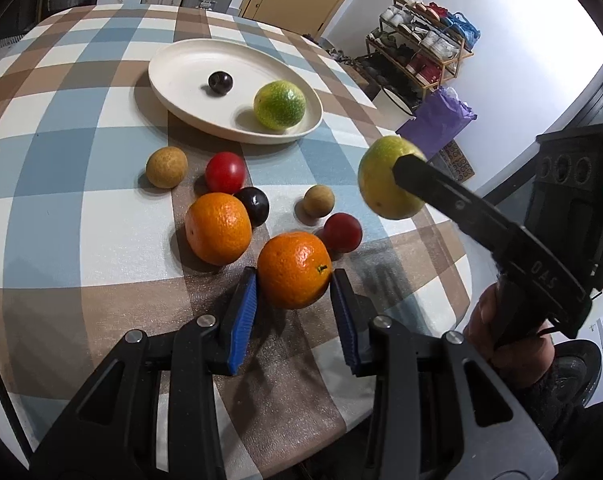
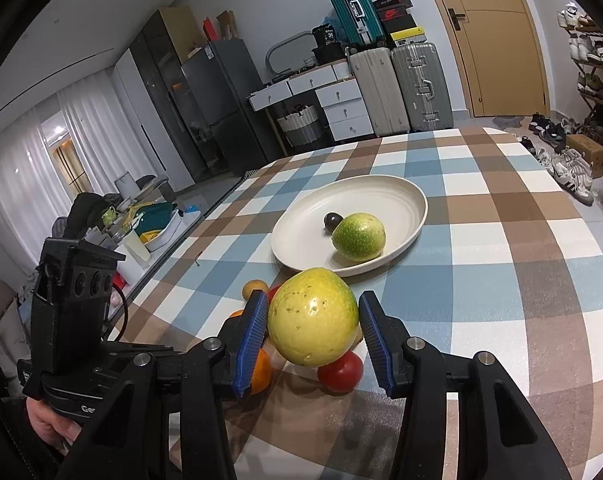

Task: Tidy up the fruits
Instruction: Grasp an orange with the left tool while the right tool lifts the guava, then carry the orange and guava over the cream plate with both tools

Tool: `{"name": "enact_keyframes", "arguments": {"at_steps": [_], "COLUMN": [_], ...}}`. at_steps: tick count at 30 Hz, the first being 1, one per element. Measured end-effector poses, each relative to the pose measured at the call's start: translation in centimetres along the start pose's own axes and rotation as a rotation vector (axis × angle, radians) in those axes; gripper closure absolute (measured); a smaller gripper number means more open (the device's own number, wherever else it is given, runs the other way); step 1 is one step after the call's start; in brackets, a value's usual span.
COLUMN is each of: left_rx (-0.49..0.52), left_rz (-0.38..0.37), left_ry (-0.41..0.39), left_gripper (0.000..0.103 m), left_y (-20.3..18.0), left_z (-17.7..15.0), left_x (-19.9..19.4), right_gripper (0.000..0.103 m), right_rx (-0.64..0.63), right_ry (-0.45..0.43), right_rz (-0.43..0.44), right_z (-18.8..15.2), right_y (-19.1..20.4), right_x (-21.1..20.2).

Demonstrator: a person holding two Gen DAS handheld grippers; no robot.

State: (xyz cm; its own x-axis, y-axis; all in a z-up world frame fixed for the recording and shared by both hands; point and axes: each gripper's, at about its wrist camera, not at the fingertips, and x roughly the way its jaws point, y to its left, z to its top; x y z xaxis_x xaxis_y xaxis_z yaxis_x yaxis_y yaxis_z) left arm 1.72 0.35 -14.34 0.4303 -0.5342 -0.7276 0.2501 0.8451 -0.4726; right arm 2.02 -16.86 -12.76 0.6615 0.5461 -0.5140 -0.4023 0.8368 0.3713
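Note:
My right gripper is shut on a yellow-green citrus and holds it above the table, short of the white plate. The held citrus also shows in the left wrist view. The plate holds a green citrus and a dark plum. My left gripper is open around an orange on the cloth; its pads stand close on both sides. Loose on the cloth lie another orange, two red fruits, a dark plum and two tan fruits.
The table carries a blue, brown and white checked cloth. Its near right edge drops off beside a shoe rack and a purple bag. Suitcases and drawers stand beyond the far edge.

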Motion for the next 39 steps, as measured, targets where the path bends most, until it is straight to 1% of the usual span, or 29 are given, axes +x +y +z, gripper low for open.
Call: {"name": "enact_keyframes", "arguments": {"at_steps": [10,16,20,27,39], "left_rx": [0.021,0.032,0.03,0.021,-0.004], "left_rz": [-0.022,-0.024,-0.016,-0.008,0.003], "left_ry": [-0.051,-0.089,-0.103,-0.107,-0.062], "left_gripper": [0.069,0.069,0.069,0.069,0.069], "left_y": [-0.9,-0.9,-0.5,0.4,2.9], "left_z": [1.0,2.9,4.4,7.5,13.6], "left_x": [-2.9,-4.5,-4.8,-4.1,0.2], "right_gripper": [0.055,0.055,0.055,0.055,0.055], "right_rx": [0.016,0.03,0.036,0.047,0.103], "right_ry": [-0.009,-0.019,-0.022,-0.019,0.022], "right_rz": [0.03,0.054,0.074,0.104,0.145], "right_z": [0.4,1.2,1.9,4.0,8.4], "right_y": [0.0,-0.2,-0.3,-0.7,-2.7], "right_x": [-0.3,-0.3,0.0,1.3,6.0]}}
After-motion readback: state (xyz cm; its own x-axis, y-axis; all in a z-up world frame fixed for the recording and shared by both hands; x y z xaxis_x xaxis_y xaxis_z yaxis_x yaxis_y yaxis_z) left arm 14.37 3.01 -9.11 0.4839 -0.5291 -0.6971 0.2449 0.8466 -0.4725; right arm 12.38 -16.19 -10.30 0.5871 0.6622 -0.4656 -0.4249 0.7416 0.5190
